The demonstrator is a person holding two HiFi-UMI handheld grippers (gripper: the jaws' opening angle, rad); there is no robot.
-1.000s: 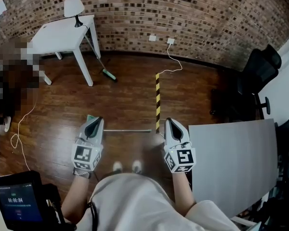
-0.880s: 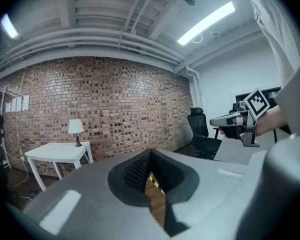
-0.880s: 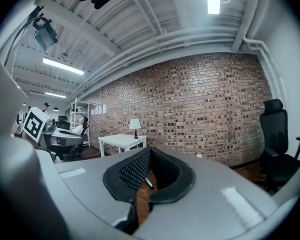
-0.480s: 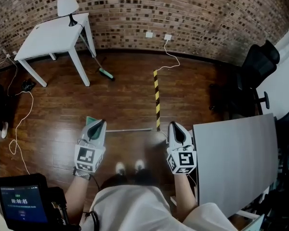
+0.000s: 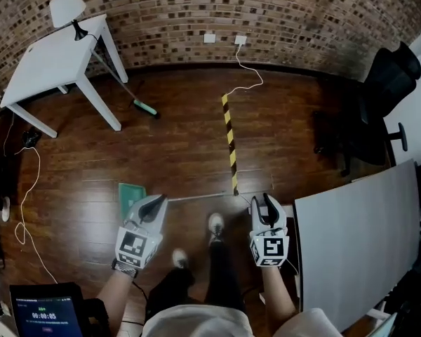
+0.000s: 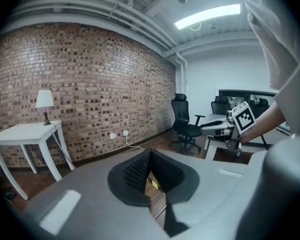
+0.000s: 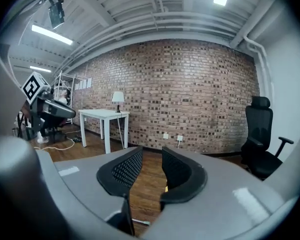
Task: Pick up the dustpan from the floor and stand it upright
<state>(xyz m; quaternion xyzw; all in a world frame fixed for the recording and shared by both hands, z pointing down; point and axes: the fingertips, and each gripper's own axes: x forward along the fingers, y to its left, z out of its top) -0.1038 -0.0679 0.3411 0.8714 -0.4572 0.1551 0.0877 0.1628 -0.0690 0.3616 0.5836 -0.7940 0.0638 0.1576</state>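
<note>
A dark, glossy plank floor (image 5: pixel 182 139) fills the room up to a rough brick wall (image 5: pixel 266 12) across the back. A big smooth grey panel (image 5: pixel 358 244) takes up the near right corner, its edge just beside the right gripper (image 5: pixel 264 203). At the far left a white table (image 5: pixel 45 62) stands on slim square legs, and a black office chair (image 5: pixel 382 97) sits at the far right. The dustpan (image 5: pixel 131 196) lies flat on the floor: a green rectangular pan at the left and a thin metal handle running level to the right. The handle's tip meets the near end of a yellow-and-black striped tape (image 5: pixel 230 142) stuck to the boards. The left gripper (image 5: pixel 156 203) hangs just beside the pan, its tip over the handle's root. Its ribbed black jaws (image 6: pixel 149 156) are pressed together at the tips and hold nothing. The right gripper hangs near the handle's far end, well apart from the left. Its jaws (image 7: pixel 152 156) have just been opening, with only floor showing between them. A shoe (image 5: pixel 215 223) rests just below the handle, between the two grippers. A broom (image 5: pixel 144 108) with a green head leans on the table. A white cable (image 5: pixel 247 76) trails from the wall, and a white lamp (image 5: pixel 65 9) stands on the table.
</note>
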